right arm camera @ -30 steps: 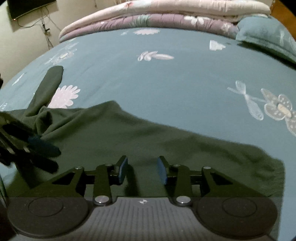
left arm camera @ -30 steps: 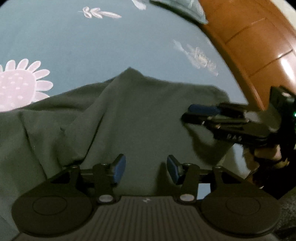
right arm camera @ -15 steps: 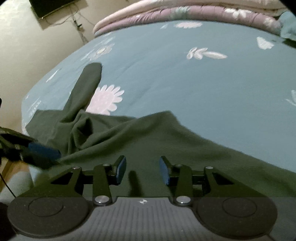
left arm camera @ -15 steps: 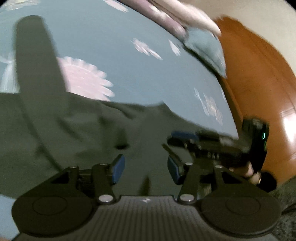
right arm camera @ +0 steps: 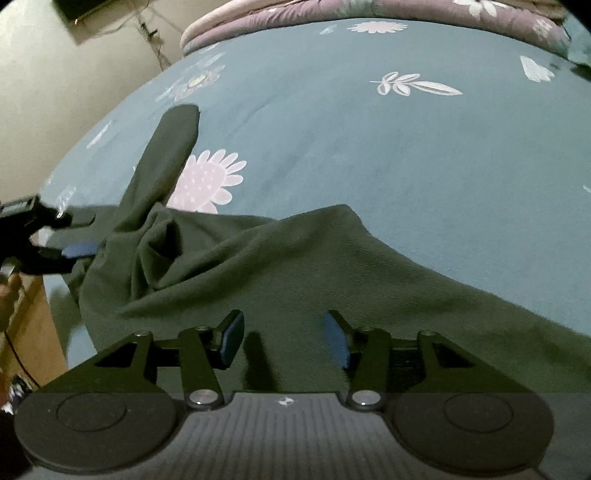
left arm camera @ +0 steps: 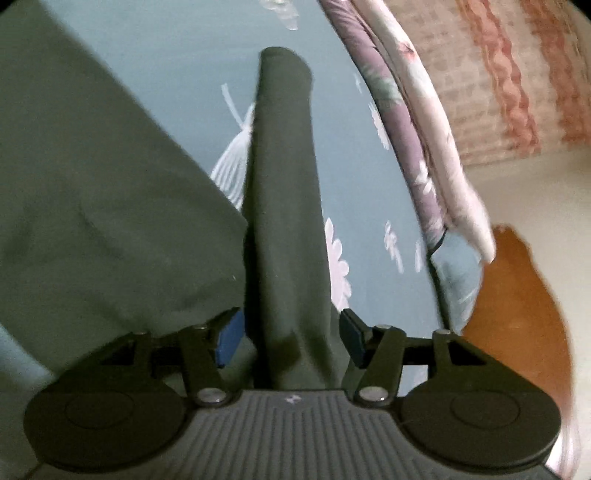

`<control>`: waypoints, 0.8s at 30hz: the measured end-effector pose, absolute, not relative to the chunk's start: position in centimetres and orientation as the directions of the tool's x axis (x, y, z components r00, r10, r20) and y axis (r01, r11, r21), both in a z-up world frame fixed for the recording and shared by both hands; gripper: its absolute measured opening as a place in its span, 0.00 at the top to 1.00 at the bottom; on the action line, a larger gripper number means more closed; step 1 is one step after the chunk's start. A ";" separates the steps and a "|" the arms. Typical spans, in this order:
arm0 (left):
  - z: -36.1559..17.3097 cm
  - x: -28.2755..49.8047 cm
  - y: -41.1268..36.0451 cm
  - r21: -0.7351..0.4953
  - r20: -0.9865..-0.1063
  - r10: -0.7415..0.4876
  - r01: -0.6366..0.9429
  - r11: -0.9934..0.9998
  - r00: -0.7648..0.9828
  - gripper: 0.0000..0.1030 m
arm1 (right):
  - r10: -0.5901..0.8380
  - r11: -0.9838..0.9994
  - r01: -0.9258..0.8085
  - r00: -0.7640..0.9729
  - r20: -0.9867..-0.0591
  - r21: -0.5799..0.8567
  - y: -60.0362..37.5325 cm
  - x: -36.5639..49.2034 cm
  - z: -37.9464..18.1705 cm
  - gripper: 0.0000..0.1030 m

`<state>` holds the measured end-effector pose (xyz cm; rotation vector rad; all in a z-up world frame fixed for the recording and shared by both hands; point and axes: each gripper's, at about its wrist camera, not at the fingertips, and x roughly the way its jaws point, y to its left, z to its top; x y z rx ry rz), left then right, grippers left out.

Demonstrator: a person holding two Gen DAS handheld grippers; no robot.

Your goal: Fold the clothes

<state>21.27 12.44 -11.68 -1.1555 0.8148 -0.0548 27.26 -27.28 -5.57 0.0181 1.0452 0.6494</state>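
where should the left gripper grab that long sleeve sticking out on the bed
Near its base, coming along its length from the shoulder end. The sleeve lies flat and straight between the opening jaws of the left gripper, pads not touching it. It is narrow enough there to pinch across, I'd judge.

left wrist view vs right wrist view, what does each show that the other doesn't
Only the left wrist view: the left gripper from behind, its jaws opening astride the sleeve without pressing it, plus a brick-pattern wall and orange-brown wood.

Only the right wrist view: the right gripper, jaws opening over the garment's body with nothing between them, and a dark screen on the wall.

Both: the dark green garment, the floral teal bedsheet and the folded quilt.
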 end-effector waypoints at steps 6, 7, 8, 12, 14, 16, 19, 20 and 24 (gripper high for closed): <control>-13.1 25.6 12.8 -0.840 -0.509 -0.471 -0.294 0.457 0.721 0.45 | 0.498 0.819 -0.482 0.330 -0.802 0.311 -27.2 27.4 -5.6 0.44; -13.4 26.0 13.2 -0.858 -0.482 -0.483 -0.282 0.429 0.731 0.44 | 0.499 0.819 -0.481 0.328 -0.802 0.313 -27.2 27.4 -5.6 0.43; -13.8 26.4 13.6 -0.873 -0.461 -0.493 -0.278 0.400 0.738 0.45 | 0.498 0.819 -0.482 0.326 -0.803 0.312 -27.1 27.4 -5.6 0.42; -13.7 25.7 13.3 -0.893 -0.422 -0.536 -0.235 0.383 0.731 0.45 | 0.494 0.815 -0.494 0.318 -0.809 0.304 -27.0 27.5 -5.4 0.41; -13.9 25.3 13.2 -0.902 -0.401 -0.559 -0.206 0.379 0.726 0.45 | 0.497 0.816 -0.488 0.316 -0.808 0.310 -27.0 27.6 -5.5 0.41; -14.2 26.3 13.8 -0.910 -0.392 -0.573 -0.211 0.358 0.720 0.48 | 0.500 0.816 -0.480 0.310 -0.809 0.321 -27.1 27.8 -5.5 0.38; -14.3 29.0 14.3 -0.916 -0.376 -0.591 -0.191 0.352 0.714 0.48 | 0.495 0.814 -0.487 0.300 -0.815 0.315 -26.6 28.1 -5.4 0.36; -14.4 29.7 14.2 -0.914 -0.376 -0.603 -0.175 0.367 0.703 0.48 | 0.488 0.817 -0.489 0.301 -0.819 0.307 -26.5 28.1 -5.4 0.36; -14.8 29.8 14.2 -0.917 -0.360 -0.634 -0.134 0.376 0.685 0.54 | 0.460 0.839 -0.464 0.321 -0.828 0.286 -25.9 27.8 -5.2 0.36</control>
